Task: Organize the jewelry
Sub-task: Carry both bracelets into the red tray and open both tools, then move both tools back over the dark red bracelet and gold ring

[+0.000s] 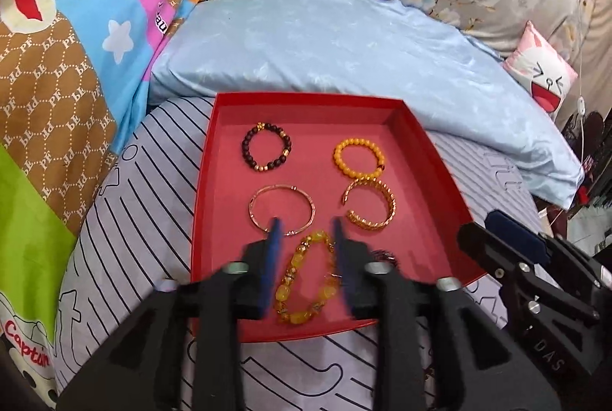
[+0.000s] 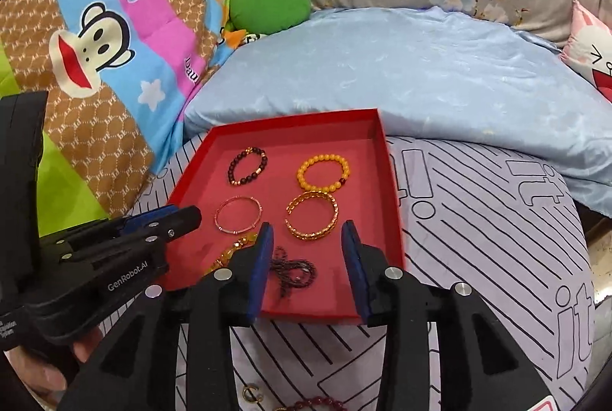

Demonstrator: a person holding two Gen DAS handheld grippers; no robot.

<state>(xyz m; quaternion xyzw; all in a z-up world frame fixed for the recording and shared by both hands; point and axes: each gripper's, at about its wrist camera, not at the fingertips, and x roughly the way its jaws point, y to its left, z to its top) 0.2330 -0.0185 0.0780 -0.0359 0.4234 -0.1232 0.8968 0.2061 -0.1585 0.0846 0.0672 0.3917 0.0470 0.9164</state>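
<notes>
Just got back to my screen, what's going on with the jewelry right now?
A person holds a gripper in each hand over a red tray on the bed. Six pieces lie in it in two columns. The left gripper is open astride the yellow chunky-bead bracelet, pads not pressing it. The right gripper is open above the dark chain. More jewelry waits on the striped sheet outside the tray.

Both views are evenly and fairly brightly lit, with no single light source to be made out. Only soft, faint shadows are cast. Strong fisheye bending and dark vignetted corners are seen at the edges. Slight softness is noted throughout.
</notes>
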